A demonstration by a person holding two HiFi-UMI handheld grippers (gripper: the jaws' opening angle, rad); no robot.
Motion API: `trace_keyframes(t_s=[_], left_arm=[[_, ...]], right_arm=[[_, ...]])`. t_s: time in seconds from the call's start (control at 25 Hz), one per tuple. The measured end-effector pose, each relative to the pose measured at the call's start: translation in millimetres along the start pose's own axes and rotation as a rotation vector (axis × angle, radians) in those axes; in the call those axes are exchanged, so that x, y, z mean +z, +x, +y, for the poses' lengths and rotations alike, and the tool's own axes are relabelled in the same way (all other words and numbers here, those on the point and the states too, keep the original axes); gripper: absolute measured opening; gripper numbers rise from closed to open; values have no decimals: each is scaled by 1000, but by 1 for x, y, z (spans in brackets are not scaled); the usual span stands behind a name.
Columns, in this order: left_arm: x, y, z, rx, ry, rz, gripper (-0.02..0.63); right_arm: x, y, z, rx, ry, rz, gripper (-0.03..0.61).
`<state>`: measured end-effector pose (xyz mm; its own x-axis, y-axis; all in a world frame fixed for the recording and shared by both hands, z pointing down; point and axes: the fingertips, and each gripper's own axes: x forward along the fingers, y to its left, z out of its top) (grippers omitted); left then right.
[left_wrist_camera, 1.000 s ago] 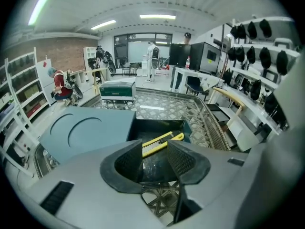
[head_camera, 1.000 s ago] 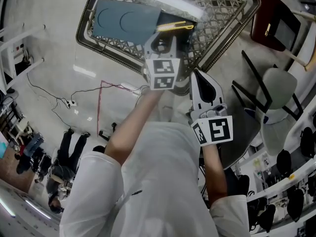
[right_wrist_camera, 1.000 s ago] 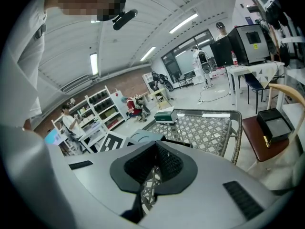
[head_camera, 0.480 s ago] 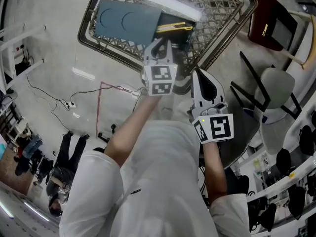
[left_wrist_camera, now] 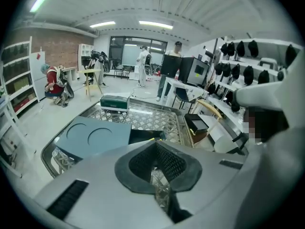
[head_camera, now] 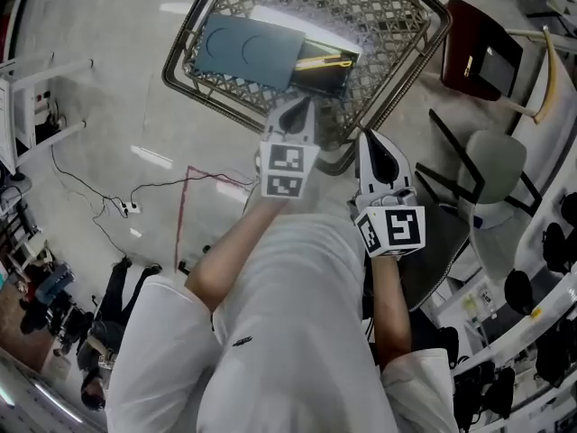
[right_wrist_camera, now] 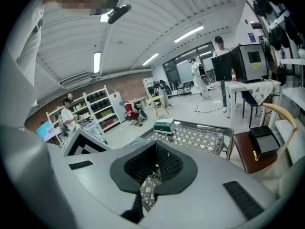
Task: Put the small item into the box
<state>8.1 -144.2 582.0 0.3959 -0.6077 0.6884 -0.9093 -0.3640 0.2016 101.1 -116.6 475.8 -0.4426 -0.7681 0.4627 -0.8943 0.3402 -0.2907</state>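
basket [head_camera: 383, 21]: wire-mesh, standing on the floor; it carries everything below.
blue-grey board [head_camera: 248, 52]: flat, two round recesses, lying in the basket's near-left corner.
black pack [head_camera: 325, 72]: yellow strip on top, just beside the board, towards the basket's near edge.
green box [left_wrist_camera: 114, 102]: closed, at the basket's far edge; probably the box meant.
left gripper [head_camera: 296, 111]: over the basket's near edge, jaws pressed together on nothing.
right gripper [head_camera: 371, 141]: just beside the left, outside the near-right corner, jaws pressed together, empty.
small item: in neither gripper; which thing it is cannot be told.
step in hand: judged as no carry under way, item not yet gripped.
next move: spread the jaws, lower them onto the item.
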Motion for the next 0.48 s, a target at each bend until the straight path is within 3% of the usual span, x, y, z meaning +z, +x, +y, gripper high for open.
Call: trace_keyframes(t_s=[0.48], left_arm=[[59,-107,1,-109,25,-117,2]], right_arm=[[43,-43,30,-84,-62,-81,0]])
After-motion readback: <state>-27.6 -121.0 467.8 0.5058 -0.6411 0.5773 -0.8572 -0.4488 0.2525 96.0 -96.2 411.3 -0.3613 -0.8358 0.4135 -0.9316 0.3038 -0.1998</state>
